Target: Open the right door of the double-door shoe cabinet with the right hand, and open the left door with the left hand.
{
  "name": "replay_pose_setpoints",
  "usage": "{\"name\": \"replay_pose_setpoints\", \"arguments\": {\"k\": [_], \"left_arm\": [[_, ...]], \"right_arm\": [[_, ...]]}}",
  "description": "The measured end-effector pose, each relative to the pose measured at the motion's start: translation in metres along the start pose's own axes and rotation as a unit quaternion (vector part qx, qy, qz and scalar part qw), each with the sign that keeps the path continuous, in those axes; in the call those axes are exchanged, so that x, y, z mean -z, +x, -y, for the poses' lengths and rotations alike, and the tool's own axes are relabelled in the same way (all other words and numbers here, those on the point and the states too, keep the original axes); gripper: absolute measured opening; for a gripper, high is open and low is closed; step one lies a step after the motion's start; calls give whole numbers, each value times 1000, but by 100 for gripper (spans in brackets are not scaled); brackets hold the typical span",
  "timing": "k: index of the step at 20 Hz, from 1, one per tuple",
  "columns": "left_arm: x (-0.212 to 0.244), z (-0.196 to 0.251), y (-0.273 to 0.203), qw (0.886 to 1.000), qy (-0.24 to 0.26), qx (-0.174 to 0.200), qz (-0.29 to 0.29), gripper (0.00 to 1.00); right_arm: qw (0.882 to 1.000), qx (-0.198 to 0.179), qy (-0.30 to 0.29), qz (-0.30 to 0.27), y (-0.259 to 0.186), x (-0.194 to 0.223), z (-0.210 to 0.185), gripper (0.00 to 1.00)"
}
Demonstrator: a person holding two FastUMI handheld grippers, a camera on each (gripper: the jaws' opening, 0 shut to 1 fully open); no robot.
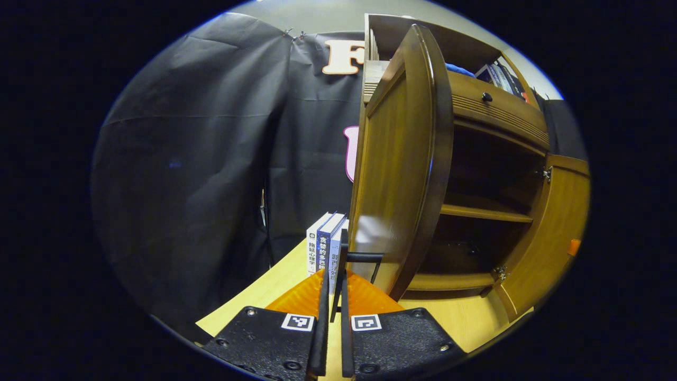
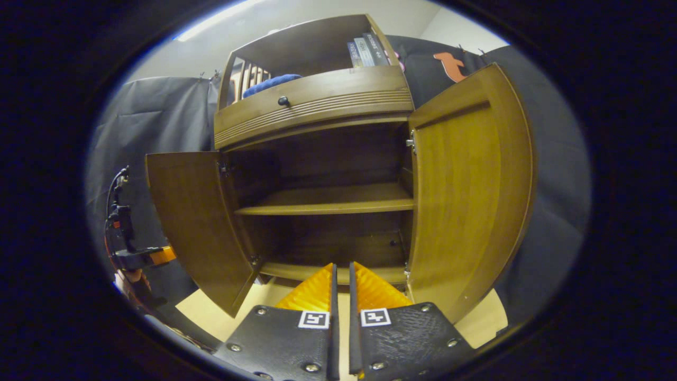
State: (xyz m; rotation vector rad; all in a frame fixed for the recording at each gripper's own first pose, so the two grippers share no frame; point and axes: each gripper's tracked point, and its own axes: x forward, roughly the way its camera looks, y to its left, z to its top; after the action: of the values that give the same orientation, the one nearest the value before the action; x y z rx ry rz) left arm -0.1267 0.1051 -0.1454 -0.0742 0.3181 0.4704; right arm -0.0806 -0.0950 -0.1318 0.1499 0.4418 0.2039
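The brown wooden shoe cabinet (image 2: 317, 108) has both doors swung wide, baring a dark inside with one shelf (image 2: 328, 201). In the left gripper view the left door (image 1: 402, 174) stands edge-on close ahead. Its thin black handle (image 1: 365, 257) runs down between the fingers of my left gripper (image 1: 338, 278), which is shut on it. The right door (image 1: 555, 233) hangs open at the far right. In the right gripper view my right gripper (image 2: 341, 271) is shut with nothing in it, facing the cabinet's lower opening, between the left door (image 2: 195, 222) and the right door (image 2: 465, 196). The left gripper (image 2: 140, 255) sits outside the left door.
The cabinet stands on a pale wooden tabletop (image 1: 465, 317). Upright books (image 1: 323, 246) stand on the table left of the left door. Above the doors is a drawer with a black knob (image 2: 283, 100), and above that an open shelf with books (image 2: 365, 50) and a blue cloth (image 2: 272, 82).
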Motion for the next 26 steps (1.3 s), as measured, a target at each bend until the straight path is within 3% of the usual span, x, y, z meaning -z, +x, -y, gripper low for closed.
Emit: {"name": "replay_pose_setpoints", "arguments": {"k": [3,4,5,6,24,26], "left_arm": [[-7,4,-6,1000,1,27,12,12],[-9,5,-9,999,-2,35,17,12],[-8,3,-11,999,-1,37,19,19],[-7,-1,-10,999,3,35,17,12],[-23,-63,-34,997,-7,-72,34,11],[-29,-59,-40,997,-23,-68,42,11]], "right_arm": [[1000,-14,-3,-6,7,3,-11,7],[1000,-19,-3,-7,9,3,-15,7],[1000,-24,-4,-8,12,3,-18,7],[1000,-29,-4,-10,14,5,-22,7],[997,-78,5,-19,42,8,-43,7],[997,-82,5,-17,43,6,-42,7]]}}
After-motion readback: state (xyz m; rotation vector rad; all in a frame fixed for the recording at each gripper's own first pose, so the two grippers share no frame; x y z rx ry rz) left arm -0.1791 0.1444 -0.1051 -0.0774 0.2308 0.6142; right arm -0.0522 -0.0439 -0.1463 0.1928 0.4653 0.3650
